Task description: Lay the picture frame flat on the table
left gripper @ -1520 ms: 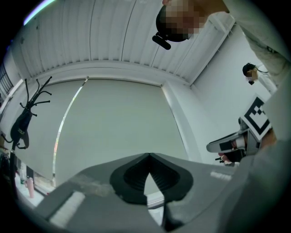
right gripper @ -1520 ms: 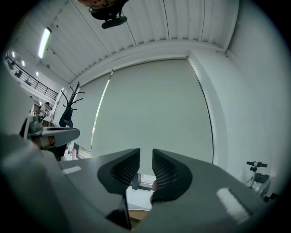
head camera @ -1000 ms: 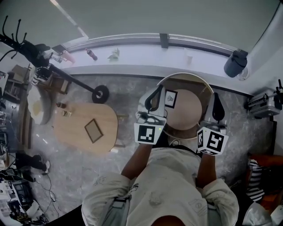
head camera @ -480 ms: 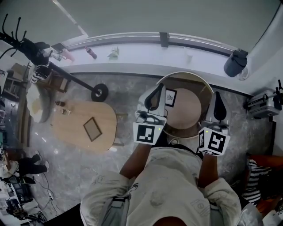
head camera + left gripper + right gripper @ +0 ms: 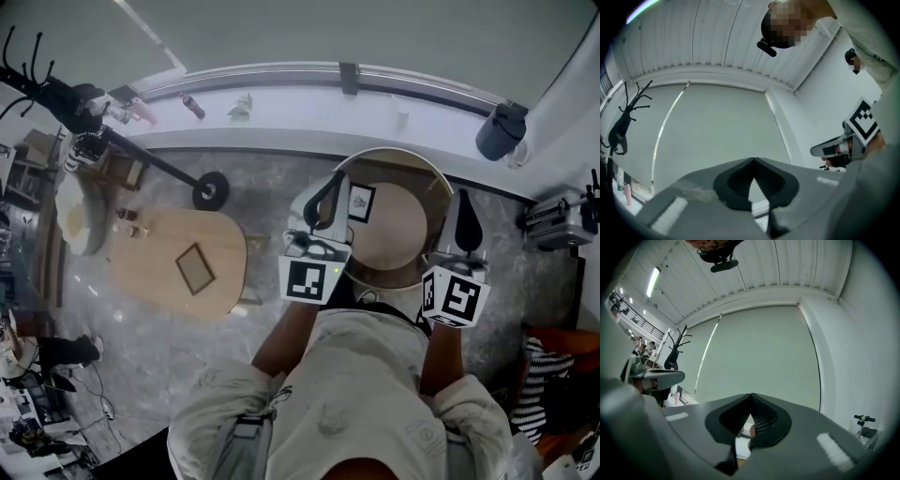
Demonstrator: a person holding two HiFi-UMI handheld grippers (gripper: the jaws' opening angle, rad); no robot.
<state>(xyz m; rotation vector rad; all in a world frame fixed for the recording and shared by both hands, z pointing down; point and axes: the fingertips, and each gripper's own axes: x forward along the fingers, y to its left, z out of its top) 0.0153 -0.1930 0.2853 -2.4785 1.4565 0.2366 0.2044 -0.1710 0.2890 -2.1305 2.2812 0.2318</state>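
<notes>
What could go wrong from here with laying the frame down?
1. The picture frame sits near the round table's left edge, beside the left gripper; a careless nudge might knock it off.
2. The left gripper and right gripper are both shut; neither can grasp it before opening.

The frame [image 5: 362, 203] is showing black round white; the bench [image 5: 398, 234] is looking tan; the floor [image 5: 272, 202] is showing grey marbling.
</notes>
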